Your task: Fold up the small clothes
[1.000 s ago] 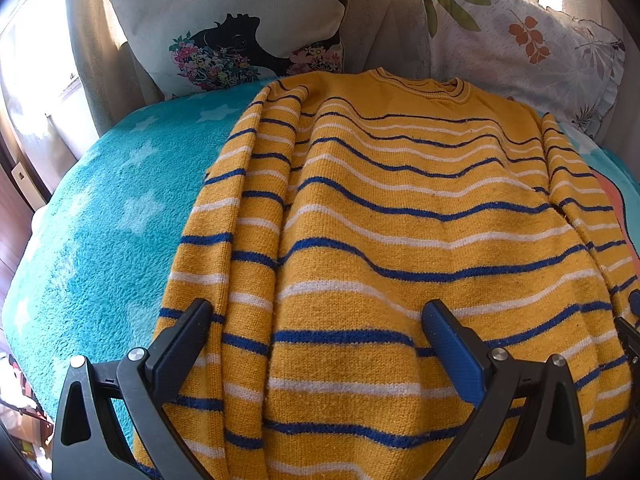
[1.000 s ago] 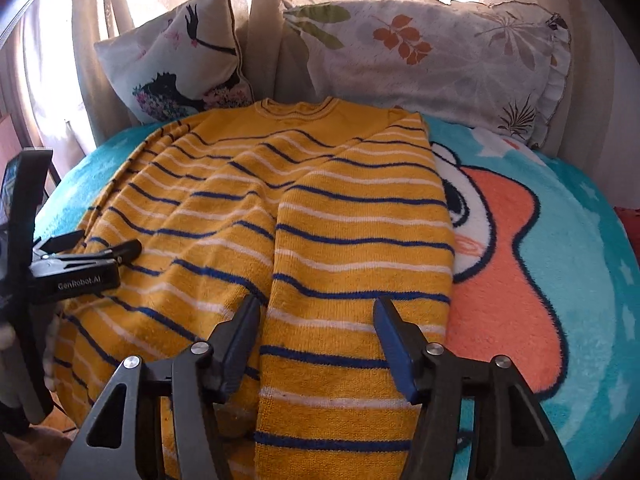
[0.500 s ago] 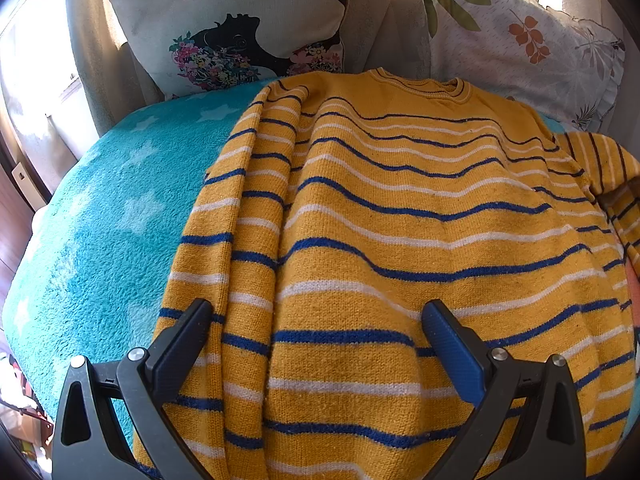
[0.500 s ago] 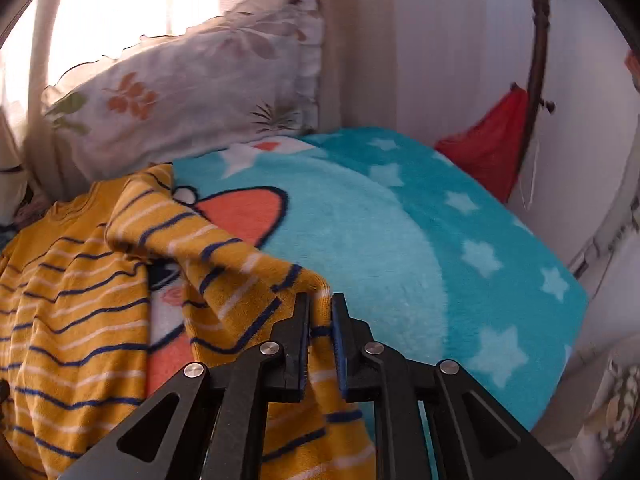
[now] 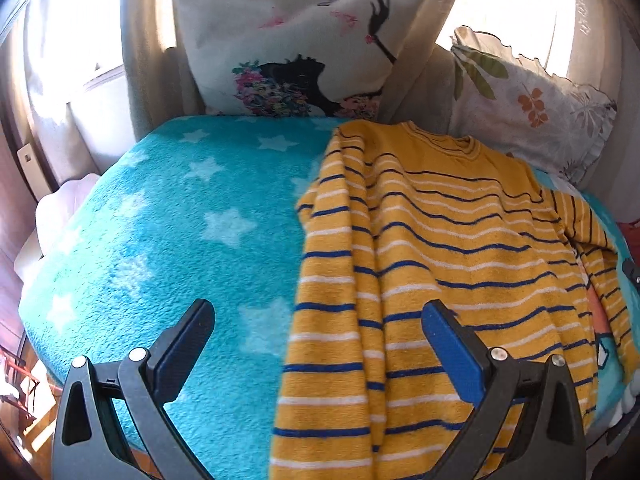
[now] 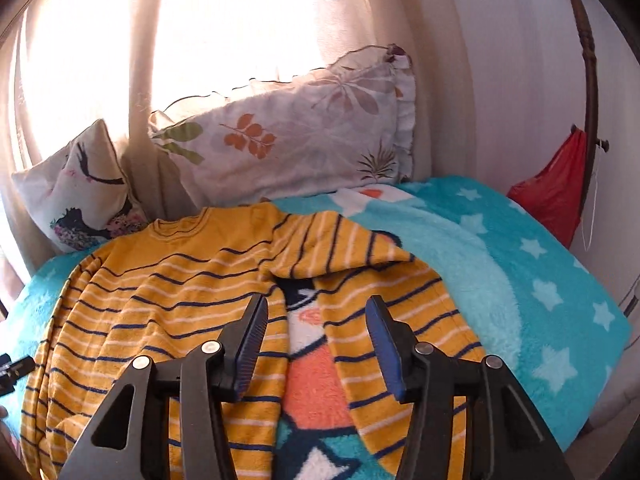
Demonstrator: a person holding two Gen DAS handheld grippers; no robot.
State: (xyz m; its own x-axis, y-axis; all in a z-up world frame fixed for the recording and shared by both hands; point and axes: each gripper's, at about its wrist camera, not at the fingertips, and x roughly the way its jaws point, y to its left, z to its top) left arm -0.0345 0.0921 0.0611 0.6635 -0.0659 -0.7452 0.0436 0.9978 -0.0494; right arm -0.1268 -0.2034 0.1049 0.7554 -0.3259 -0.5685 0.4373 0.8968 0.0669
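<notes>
Bed blanket under sweater; sleeve spread beside it. Left tongs released, right tongs opening, both empty above sweater.

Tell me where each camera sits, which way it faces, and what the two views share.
Left wrist: on the left gripper, looking down the bed at the sweater's folded side; jaws open, empty.
Right wrist: on the right gripper, over the spread sleeve; jaws opening, empty.
Shared: sweater, blanket, both pillows.
</notes>
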